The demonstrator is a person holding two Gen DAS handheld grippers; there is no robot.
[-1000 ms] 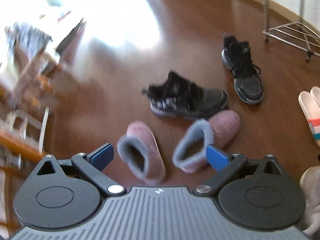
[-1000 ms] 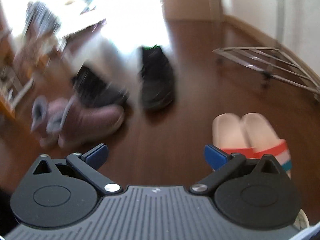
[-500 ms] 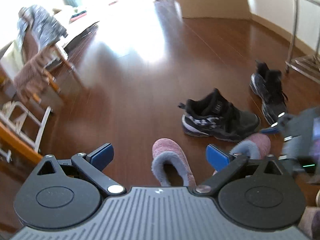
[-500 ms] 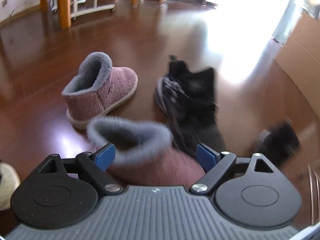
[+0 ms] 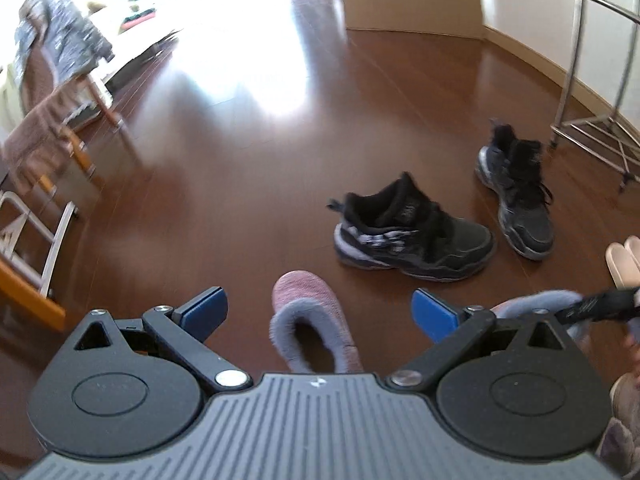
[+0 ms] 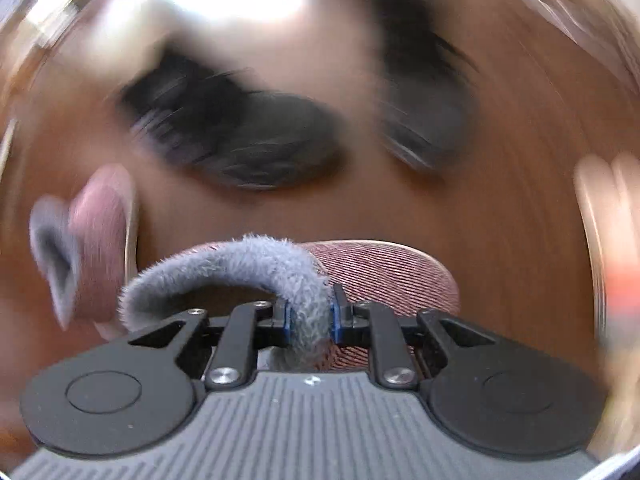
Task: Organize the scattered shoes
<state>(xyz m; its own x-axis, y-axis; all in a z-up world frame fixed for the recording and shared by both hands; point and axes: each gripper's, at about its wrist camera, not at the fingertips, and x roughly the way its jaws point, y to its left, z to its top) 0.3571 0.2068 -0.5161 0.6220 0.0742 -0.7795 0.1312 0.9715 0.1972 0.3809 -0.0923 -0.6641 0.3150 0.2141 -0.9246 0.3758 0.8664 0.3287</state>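
Boots first: the right gripper (image 6: 310, 316) is closing on the grey fleece cuff of one pink boot (image 6: 384, 276), its blue pads already pinching the collar between them. The left gripper (image 5: 320, 312) hangs with its jaws wide apart above the second pink boot (image 5: 310, 320), which stands on the wooden floor (image 5: 248, 184) with nothing touching it. Two black sneakers (image 5: 416, 236) lie just beyond the boots, apart from each other and pointing different ways, and a pale pair of slides (image 5: 624, 260) shows at the right edge of the left view.

My worry is the grip itself: only soft fleece is caught, so the boot could swing or slip out if lifted fast, and it might knock the nearer sneaker. The right view is heavily blurred, so I cannot tell how deep the bite goes.

Open floor stretches left and ahead toward the bright window; a metal rack (image 5: 592, 136) and the wall close off the right side
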